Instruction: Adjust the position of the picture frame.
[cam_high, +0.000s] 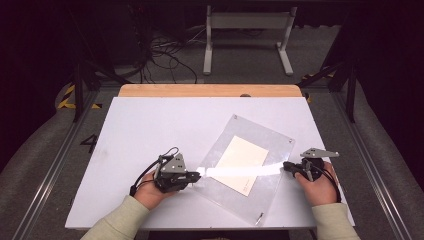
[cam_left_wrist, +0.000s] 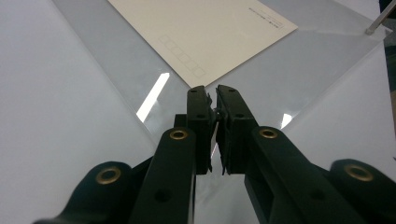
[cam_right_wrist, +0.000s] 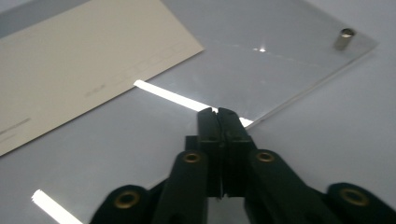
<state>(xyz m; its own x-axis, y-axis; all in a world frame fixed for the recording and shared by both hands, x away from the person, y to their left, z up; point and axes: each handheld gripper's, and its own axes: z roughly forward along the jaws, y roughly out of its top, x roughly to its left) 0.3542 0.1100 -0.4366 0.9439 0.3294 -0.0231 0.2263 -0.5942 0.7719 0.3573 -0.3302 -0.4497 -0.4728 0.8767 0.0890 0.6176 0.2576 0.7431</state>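
Note:
A clear plastic sheet (cam_high: 272, 192) lies askew on the white table (cam_high: 150, 125), with a cream card (cam_high: 241, 159) under its middle. My left gripper (cam_high: 196, 175) is shut, its tips at the sheet's near left corner. In the left gripper view the jaws (cam_left_wrist: 212, 91) stand almost together over that corner of the sheet (cam_left_wrist: 289, 70), pointing at the card (cam_left_wrist: 205, 28). My right gripper (cam_high: 286, 166) is shut at the sheet's right edge. The right gripper view has its jaws (cam_right_wrist: 217, 112) pressed together above the sheet (cam_right_wrist: 280, 28), beside the card (cam_right_wrist: 70, 60). Nothing shows between either pair.
Small metal pegs stand at the sheet's corners (cam_right_wrist: 344, 38) (cam_high: 260, 216). A wooden strip (cam_high: 210, 90) runs along the table's far edge. Beyond it on the floor are a white stand (cam_high: 247, 22) and loose cables (cam_high: 165, 50).

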